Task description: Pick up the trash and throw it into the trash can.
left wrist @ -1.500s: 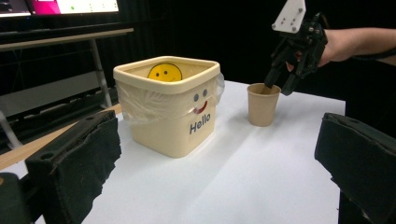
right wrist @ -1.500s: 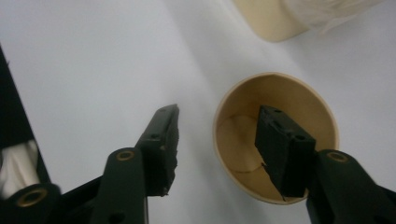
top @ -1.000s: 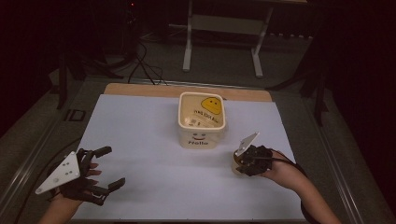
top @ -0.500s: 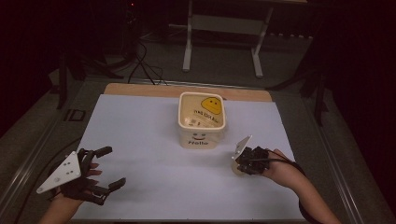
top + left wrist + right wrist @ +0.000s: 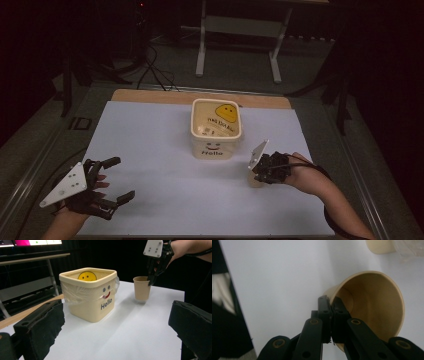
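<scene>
A tan paper cup (image 5: 255, 180) (image 5: 142, 288) (image 5: 374, 305) stands right of a cream tub (image 5: 216, 131) (image 5: 90, 297) with a smiley face and "Hello" on it. My right gripper (image 5: 260, 172) (image 5: 151, 281) (image 5: 331, 302) comes down from above, shut on the cup's rim, one jaw inside and one outside. The cup leans slightly in the right gripper view. I cannot tell whether its base rests on the sheet. My left gripper (image 5: 120, 178) (image 5: 117, 322) is open with nothing between its jaws, low at the sheet's front left and facing the tub.
A white sheet (image 5: 160, 150) covers the table, with a wooden strip (image 5: 150, 96) along its far edge. A plastic liner (image 5: 75, 293) hangs over the tub's rim. Behind the table stand a metal frame (image 5: 240, 25) and floor cables (image 5: 150, 70).
My right gripper has closed onto the cup's rim and shifted slightly left with it. My left gripper has stayed where it was.
</scene>
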